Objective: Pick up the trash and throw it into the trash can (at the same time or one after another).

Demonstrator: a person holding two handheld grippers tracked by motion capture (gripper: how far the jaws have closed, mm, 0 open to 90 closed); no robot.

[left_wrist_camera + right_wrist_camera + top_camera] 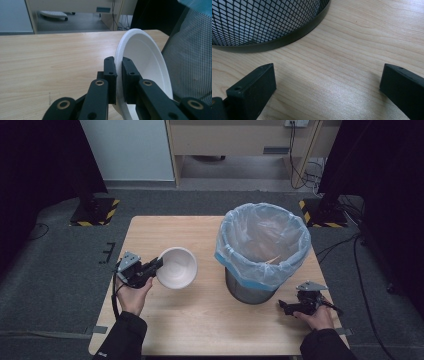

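At a wooden table (200,320), the left gripper (150,268) clamps the rim of a white bowl (177,267) near the table's left edge. The right gripper (286,306), jaws spread wide and holding nothing, rests by the front right corner, beside a mesh bin (262,252) lined with a blue bag.

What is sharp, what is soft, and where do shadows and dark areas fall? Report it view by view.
High view: small and soft, dark at both sides; the white bowl is the brightest thing. Left gripper view: the left gripper and the bowl rim are crisp, the room behind is softer. Right gripper view: the mesh bin and the table grain are sharp, with faint shadows beside the right gripper.
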